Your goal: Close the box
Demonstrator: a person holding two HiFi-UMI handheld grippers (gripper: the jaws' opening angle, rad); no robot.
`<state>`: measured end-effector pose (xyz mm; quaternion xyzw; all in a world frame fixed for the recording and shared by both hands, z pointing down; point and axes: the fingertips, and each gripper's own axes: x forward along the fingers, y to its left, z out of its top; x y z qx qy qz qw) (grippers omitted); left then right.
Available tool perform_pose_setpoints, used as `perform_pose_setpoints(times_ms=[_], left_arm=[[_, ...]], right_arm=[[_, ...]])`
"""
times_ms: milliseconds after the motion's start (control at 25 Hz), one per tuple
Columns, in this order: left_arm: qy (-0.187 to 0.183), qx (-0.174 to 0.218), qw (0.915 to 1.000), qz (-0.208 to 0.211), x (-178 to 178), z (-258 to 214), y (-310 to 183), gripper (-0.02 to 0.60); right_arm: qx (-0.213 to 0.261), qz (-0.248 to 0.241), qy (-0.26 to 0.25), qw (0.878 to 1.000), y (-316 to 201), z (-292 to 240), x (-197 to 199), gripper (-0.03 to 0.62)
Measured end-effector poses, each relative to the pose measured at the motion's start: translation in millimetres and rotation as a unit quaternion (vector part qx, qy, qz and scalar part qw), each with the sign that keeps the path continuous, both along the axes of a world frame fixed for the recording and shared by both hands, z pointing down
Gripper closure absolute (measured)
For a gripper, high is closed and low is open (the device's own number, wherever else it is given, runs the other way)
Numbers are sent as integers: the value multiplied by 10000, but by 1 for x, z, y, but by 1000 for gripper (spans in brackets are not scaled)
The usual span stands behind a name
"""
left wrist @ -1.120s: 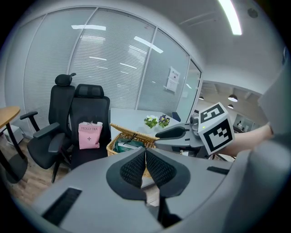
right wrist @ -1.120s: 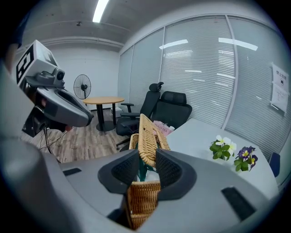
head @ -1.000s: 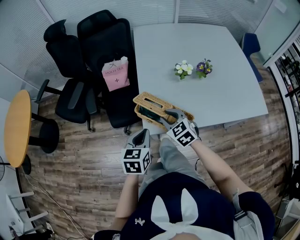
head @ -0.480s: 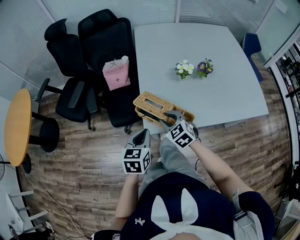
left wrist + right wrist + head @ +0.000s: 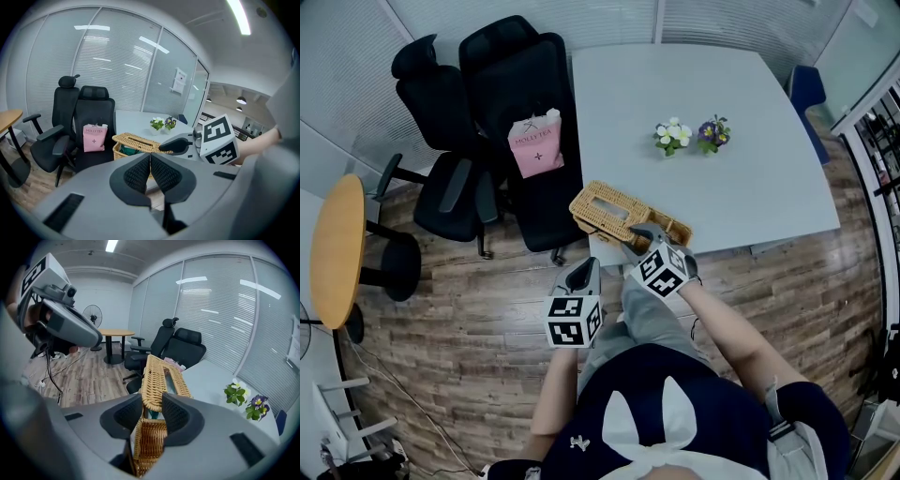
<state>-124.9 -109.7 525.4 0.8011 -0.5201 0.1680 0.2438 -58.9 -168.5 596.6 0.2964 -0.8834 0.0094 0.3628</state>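
A woven wicker box (image 5: 623, 223) stands at the near edge of the grey table (image 5: 722, 75), with its slotted lid (image 5: 602, 201) hinged over it and something green inside. My right gripper (image 5: 639, 232) reaches over the box's near end. In the right gripper view the lid (image 5: 165, 376) runs away from me, tilted a little above the box body (image 5: 150, 441). Its near end sits between the pads of my right gripper (image 5: 152, 411), whose jaws are opening. My left gripper (image 5: 583, 268) hangs off the table above the floor, pads together on nothing (image 5: 150, 171).
Two small flower pots (image 5: 673, 137) (image 5: 710, 134) stand mid-table. A pink paper bag (image 5: 534, 145) sits on a black office chair (image 5: 511, 112) at the table's left, with a second chair beside it. A round wooden table (image 5: 336, 253) is far left. Wood floor lies below.
The lid has come down closer to the box body, so less of the dark inside shows. My right gripper followed it slightly. The left gripper has not moved.
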Motion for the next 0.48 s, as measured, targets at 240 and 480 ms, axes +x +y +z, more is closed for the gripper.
perform_pose_setpoints(times_ms=[240,480], left_arm=[[-18,-44,10000,-9,-3,3,3,558],[-19,-64,10000,1,-4,3,2,558]], right_arm=[[65,-88,212,9997,3,8,-2,459],[-36,-124,298,9995,6,18,-3,454]])
